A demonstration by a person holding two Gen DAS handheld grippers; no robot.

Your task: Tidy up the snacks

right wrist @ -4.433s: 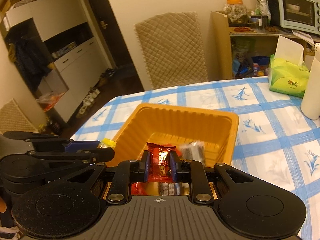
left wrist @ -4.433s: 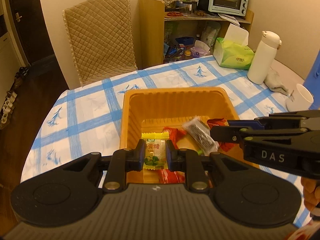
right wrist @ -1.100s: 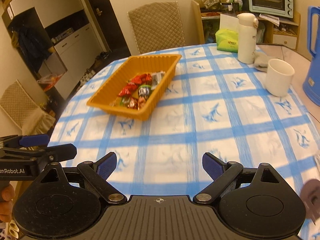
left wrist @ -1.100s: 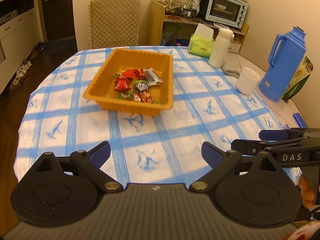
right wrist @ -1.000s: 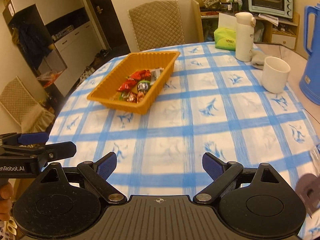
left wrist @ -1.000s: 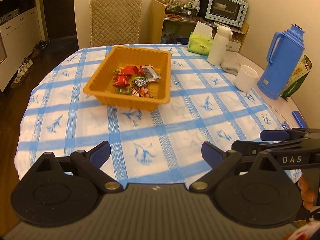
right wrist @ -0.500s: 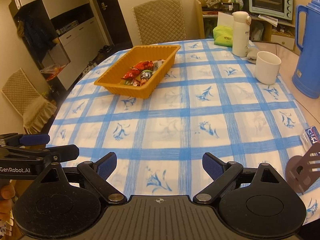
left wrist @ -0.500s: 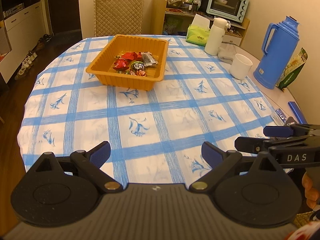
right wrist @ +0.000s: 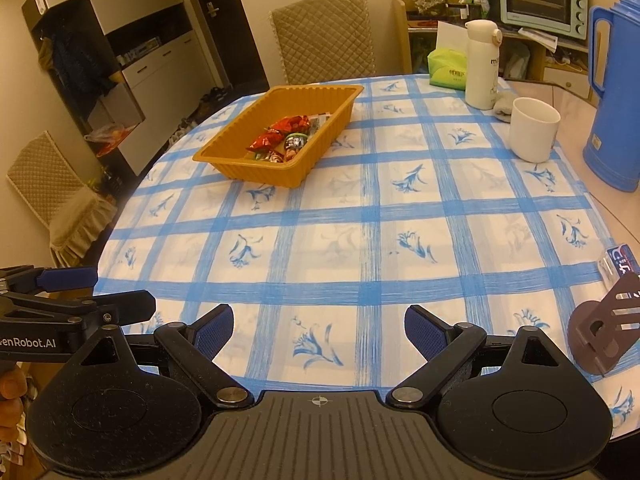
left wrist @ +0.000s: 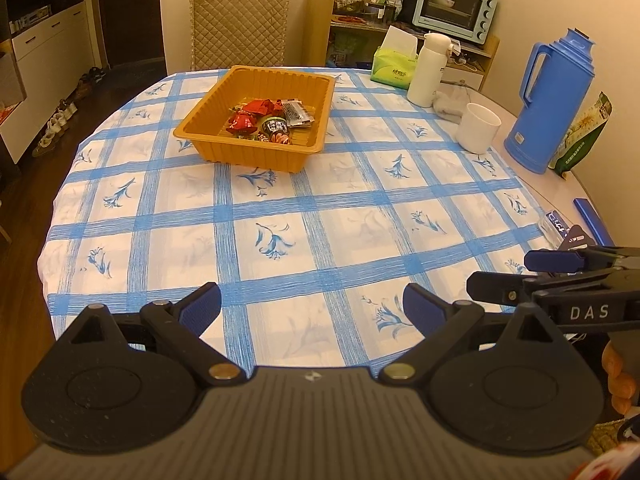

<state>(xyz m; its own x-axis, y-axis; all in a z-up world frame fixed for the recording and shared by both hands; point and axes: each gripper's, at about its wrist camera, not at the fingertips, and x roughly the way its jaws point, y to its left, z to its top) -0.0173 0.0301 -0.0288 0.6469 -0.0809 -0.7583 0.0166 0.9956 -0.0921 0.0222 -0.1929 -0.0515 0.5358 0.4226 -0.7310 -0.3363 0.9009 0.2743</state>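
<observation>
Both tools are spread wide and hold nothing: the left tool (left wrist: 311,305) and the right tool (right wrist: 319,326) hover over the near edge of the worktop (left wrist: 280,208). The orange tray (left wrist: 208,132) sits well apart from them toward 12 o'clock, with the wrapped snacks (left wrist: 266,120) piled inside it (red, dark and clear wrappers). A white mug (right wrist: 534,128) stands at 2 o'clock beside a blue thermos (right wrist: 616,92).
</observation>
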